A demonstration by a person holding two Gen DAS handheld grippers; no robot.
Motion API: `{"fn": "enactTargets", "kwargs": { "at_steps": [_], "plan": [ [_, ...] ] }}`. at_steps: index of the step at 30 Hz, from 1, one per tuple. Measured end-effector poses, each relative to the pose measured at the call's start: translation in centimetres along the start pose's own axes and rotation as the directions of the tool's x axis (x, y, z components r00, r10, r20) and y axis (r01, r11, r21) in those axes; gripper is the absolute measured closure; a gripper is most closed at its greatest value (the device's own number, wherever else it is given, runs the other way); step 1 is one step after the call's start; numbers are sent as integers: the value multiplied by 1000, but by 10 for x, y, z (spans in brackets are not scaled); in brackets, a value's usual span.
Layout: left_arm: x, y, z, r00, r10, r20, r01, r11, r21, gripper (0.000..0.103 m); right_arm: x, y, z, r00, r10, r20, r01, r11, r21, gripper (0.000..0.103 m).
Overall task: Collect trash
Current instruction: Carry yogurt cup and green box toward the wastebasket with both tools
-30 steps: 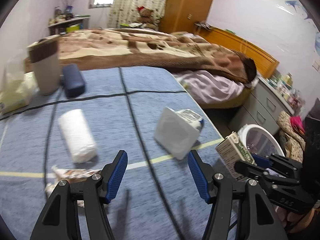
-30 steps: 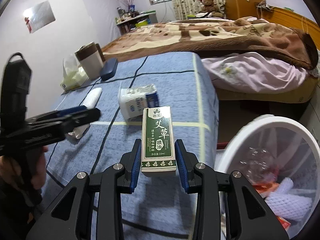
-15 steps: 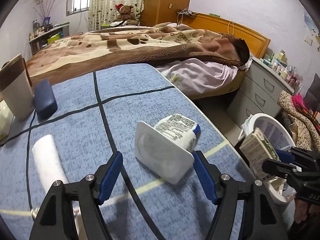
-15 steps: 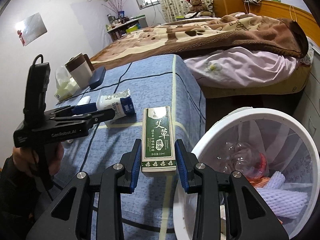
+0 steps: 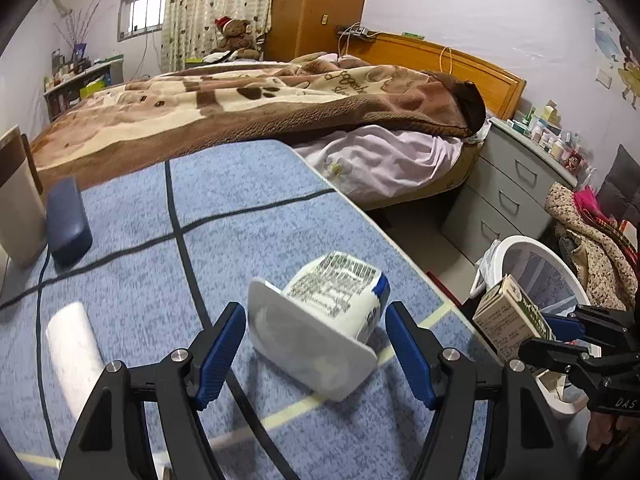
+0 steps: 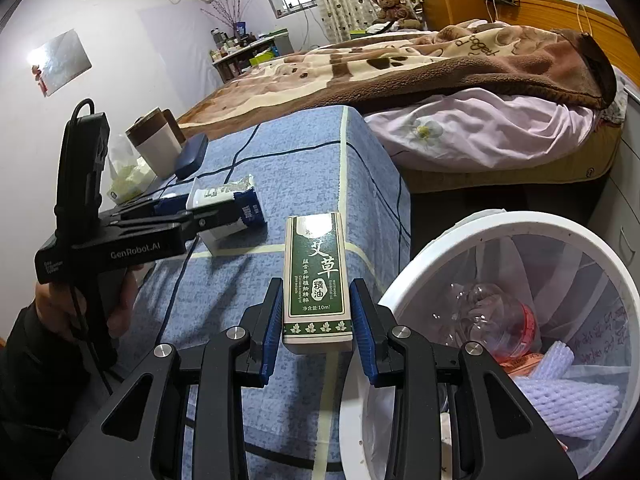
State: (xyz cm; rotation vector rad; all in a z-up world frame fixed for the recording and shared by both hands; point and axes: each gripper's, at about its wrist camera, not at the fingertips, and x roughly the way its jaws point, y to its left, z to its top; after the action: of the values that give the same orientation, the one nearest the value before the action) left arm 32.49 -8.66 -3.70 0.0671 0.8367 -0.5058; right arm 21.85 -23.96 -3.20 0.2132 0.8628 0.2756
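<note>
Two pieces of trash are in play: a green essential-oil box (image 6: 317, 280) clamped upright in the right gripper (image 6: 316, 326) beside the white bin's (image 6: 472, 236) rim, and a tipped yogurt cup (image 5: 320, 320) on the blue tablecloth (image 5: 240, 208), lying untouched between the left gripper's (image 5: 316, 354) jaws, which have just been opening.

**Carton in your grip beside the bin**

Your right gripper (image 6: 316, 332) is clamping a green and white carton (image 6: 317, 280) upright between its blue pads, just left of the white bin's rim (image 6: 472, 236). A crushed bottle (image 6: 492, 320) and white foam netting (image 6: 560, 396) are lying inside. Your left gripper (image 6: 176, 216) is reaching in from the left over the blue checked cloth (image 6: 296, 168), its fingers flanking a toppled yogurt cup (image 6: 230, 210).
</note>
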Motion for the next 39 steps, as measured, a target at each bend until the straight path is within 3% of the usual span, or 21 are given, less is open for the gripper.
{"fn": "enactTargets", "kwargs": {
  "at_steps": [6, 15, 19, 39],
  "plan": [
    [6, 0, 0, 1000, -12, 0, 12, 1000, -11, 31, 2, -3, -1, 1000, 1, -4, -1, 1000, 6, 69],
    [-5, -11, -6, 999, 47, 14, -47, 999, -11, 34, -4, -4, -4, 1000, 1, 7, -1, 1000, 12, 69],
    [-22, -16, -11, 997, 77, 19, -76, 997, -34, 34, -14, -2, -6, 1000, 1, 22, -1, 1000, 6, 69],
    [-121, -72, -61, 993, 93, 72, -83, 988, -132, 34, -71, 8, -26, 996, -22, 84, 23, 1000, -15, 69]
  ]
}}
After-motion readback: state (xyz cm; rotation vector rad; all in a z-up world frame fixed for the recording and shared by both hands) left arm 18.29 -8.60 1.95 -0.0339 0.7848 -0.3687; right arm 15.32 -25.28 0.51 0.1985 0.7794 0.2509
